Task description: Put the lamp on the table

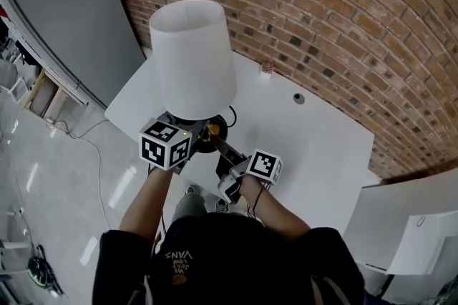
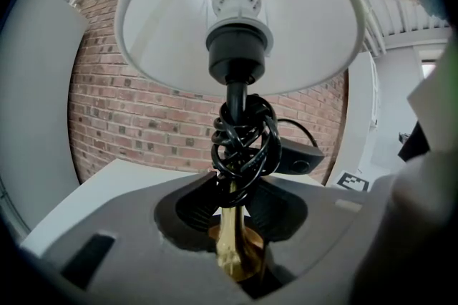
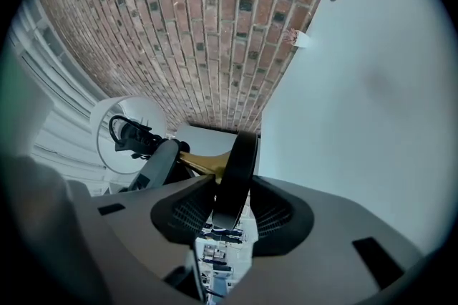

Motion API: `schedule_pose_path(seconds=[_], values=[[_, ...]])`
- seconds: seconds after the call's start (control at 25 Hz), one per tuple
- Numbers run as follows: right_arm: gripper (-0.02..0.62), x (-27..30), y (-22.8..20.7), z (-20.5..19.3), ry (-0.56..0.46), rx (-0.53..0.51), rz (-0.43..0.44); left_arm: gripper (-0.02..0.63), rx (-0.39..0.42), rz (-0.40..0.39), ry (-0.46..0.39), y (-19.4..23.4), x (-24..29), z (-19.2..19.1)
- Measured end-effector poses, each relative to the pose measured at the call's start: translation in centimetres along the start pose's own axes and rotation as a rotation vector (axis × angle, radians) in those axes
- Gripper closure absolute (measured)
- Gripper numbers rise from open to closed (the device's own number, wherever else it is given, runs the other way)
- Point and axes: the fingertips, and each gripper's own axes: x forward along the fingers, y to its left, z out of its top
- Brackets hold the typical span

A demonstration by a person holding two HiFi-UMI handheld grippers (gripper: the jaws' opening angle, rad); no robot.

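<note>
The lamp has a white shade (image 1: 192,56), a brass stem (image 2: 232,246) and a flat black round base (image 3: 240,167). It hangs tilted above the near edge of the white table (image 1: 315,146). My left gripper (image 1: 195,133) is shut on the brass stem just below a knotted bundle of black cord (image 2: 243,142). My right gripper (image 1: 222,149) comes in from the right, its jaws pressing on either side of the base's rim. In the right gripper view the shade (image 3: 136,114) and the left gripper's finger (image 3: 157,164) show beyond the base.
A brick wall (image 1: 343,3) runs behind the table. On the tabletop lie a round cable hole (image 1: 298,98) and a small object (image 1: 267,69) near the wall. A grey panel (image 1: 64,17) stands at the left. White furniture (image 1: 415,232) is at the lower right.
</note>
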Motion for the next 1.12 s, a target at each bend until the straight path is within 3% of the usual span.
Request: schedule_pose_path(seconds=[0.16, 0.48, 1.12], values=[[0.453, 3.0, -0.4, 1.4, -0.017, -0.017, -0.014, 0.488, 0.012, -0.025, 0.008, 2.8, 1.4, 0.7], [0.408, 7.3, -2.1, 5.5, -0.151, -0.061, -0.114, 0.489, 0.034, -0.087, 0.050, 10.2, 4.7, 2.1], [0.419, 8.7, -7.0, 10.8, -0.454, 0.026, -0.287, 0.489, 0.110, -0.153, 0.070, 23.1, 15.8, 3.0]])
